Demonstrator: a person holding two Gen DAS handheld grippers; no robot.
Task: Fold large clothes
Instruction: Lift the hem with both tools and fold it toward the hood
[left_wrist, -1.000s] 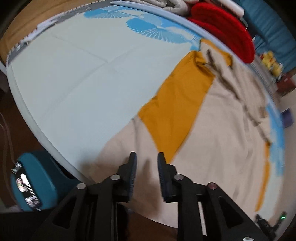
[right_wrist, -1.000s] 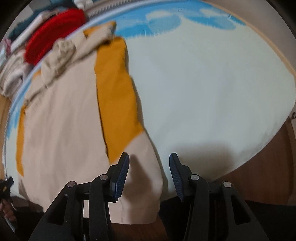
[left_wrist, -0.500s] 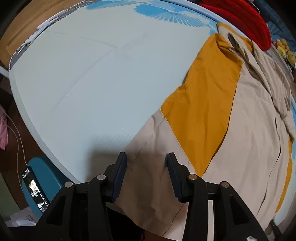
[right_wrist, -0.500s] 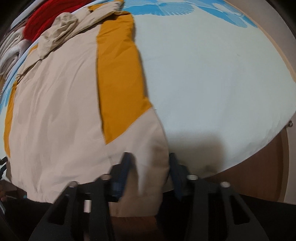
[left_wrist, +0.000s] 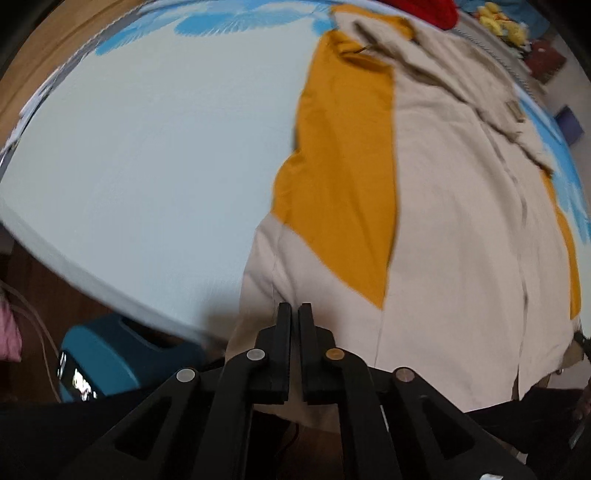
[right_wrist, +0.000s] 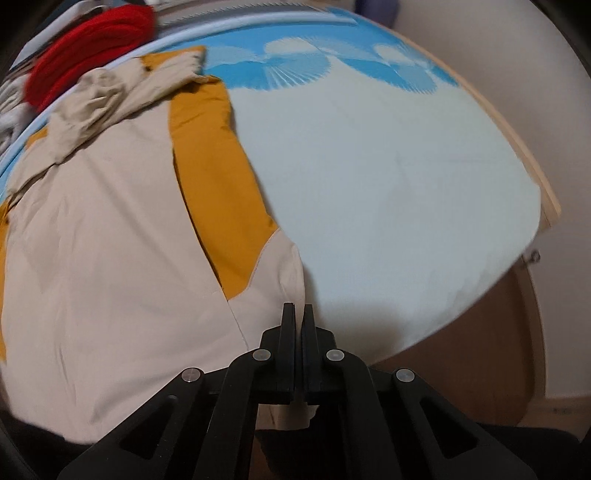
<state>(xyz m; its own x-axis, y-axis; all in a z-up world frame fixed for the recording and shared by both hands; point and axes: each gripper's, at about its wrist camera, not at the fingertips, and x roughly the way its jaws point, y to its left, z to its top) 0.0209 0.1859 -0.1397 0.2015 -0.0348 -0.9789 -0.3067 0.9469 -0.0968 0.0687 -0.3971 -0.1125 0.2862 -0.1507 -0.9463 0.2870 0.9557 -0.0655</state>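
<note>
A large beige jacket (left_wrist: 454, 229) with mustard side panels (left_wrist: 343, 177) lies spread flat on a pale blue bed sheet (left_wrist: 147, 155), its hem hanging over the near edge. My left gripper (left_wrist: 294, 308) points steeply down at the hem's left corner. Its jaws are closing, almost together, with beige cloth pinched between them. In the right wrist view the same jacket (right_wrist: 103, 240) fills the left half, and my right gripper (right_wrist: 298, 308) is shut on the hem's right corner beside the mustard panel (right_wrist: 218, 192).
A red cushion (right_wrist: 92, 33) and bundled cloth sit past the jacket's collar at the far edge. The sheet (right_wrist: 388, 184) spreads wide on either side of the jacket. A teal box (left_wrist: 122, 362) with a lit screen stands on the dark wooden floor (right_wrist: 480, 339) below the bed edge.
Both grippers went from open above the hem to closed on it. The left one slid right onto the hem's corner, and the right one has lifted slightly with the cloth.
</note>
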